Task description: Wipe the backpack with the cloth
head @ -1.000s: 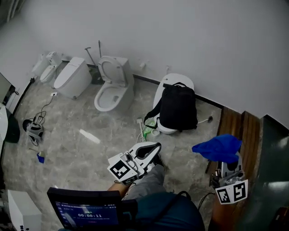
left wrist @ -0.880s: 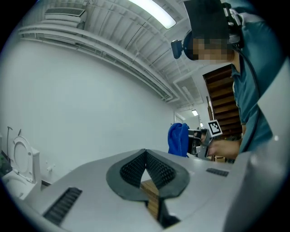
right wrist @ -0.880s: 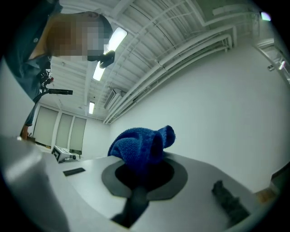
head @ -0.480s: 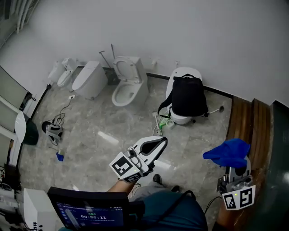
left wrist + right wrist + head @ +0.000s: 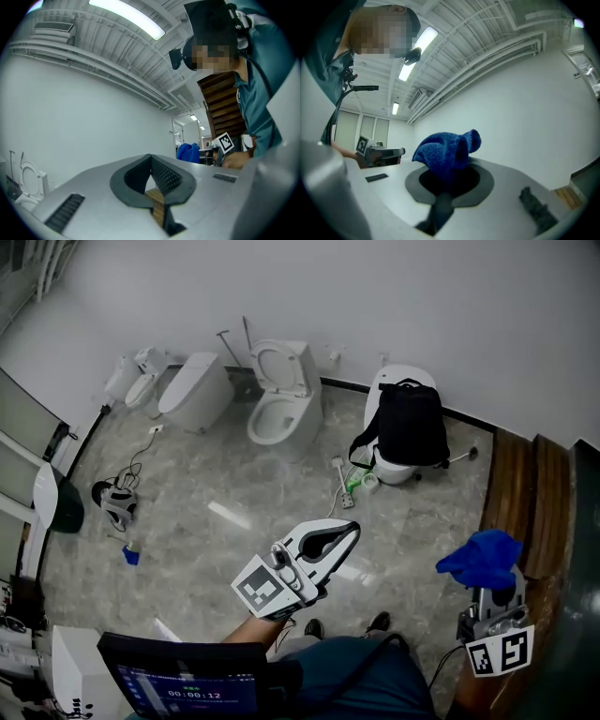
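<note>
The black backpack (image 5: 411, 423) leans upright against a white toilet (image 5: 395, 381) at the far wall, well away from both grippers. My left gripper (image 5: 351, 530) hangs in mid-air over the grey floor, pointing toward the backpack; in the left gripper view its jaws (image 5: 151, 159) are shut with nothing between them. My right gripper (image 5: 491, 589) is low at the right, shut on a bunched blue cloth (image 5: 480, 557). The right gripper view shows the cloth (image 5: 445, 150) bulging out above the jaws (image 5: 449, 171).
Another white toilet (image 5: 281, 404) and a tipped one (image 5: 192, 390) stand along the wall. A power strip with a green item (image 5: 349, 486) lies by the backpack. Wooden steps (image 5: 525, 493) run along the right. Cables (image 5: 114, 502) lie at left, a screen (image 5: 183, 681) is near my body.
The head view has shifted, so the backpack and toilets now sit higher and further right. Both grippers drifted slightly right in view. The cloth stays held in the right gripper.
</note>
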Motion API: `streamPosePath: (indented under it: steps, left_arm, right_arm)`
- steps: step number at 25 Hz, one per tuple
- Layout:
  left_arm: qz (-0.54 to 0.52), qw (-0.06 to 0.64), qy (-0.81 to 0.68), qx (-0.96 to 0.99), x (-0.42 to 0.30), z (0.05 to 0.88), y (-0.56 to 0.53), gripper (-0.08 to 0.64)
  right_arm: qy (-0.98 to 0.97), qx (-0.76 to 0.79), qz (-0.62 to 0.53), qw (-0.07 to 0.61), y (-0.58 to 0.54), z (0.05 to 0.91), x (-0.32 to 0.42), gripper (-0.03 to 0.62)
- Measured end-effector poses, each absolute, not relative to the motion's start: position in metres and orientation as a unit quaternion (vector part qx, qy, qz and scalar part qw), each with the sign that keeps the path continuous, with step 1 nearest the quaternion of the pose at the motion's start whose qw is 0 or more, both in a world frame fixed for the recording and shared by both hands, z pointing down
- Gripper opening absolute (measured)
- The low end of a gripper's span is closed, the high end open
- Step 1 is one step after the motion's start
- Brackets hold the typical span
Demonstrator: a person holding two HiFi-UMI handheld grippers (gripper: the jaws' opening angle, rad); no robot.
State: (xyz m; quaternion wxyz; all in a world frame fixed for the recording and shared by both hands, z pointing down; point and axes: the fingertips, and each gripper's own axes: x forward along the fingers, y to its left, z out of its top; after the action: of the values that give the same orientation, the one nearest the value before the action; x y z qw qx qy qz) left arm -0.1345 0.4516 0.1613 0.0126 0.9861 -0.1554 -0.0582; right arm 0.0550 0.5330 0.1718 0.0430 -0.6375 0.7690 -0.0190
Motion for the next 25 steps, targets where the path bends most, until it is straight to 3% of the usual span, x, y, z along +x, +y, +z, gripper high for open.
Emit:
streamPosePath:
  steps: [10, 18, 25]
  left_arm:
    - [-0.086, 0.01, -0.132, 0.987, -0.31, 0.148, 0.493, 0.005]
    - [-0.128, -0.002, -0.128, 0.984, -0.375, 0.135, 0.542, 0.005]
    - [-0.134, 0.012, -0.138, 0.981, -0.368, 0.129, 0.557, 0.005]
  right_arm:
    - [0.737, -0.672, 0.0, 0.065, 0.567, 0.131, -0.104, 0.021]
    - [0.727, -0.684, 0.018, 0.052, 0.635, 0.11, -0.158, 0.021]
    - [0.732, -0.68, -0.002, 0.049, 0.646, 0.107, -0.145, 0.023]
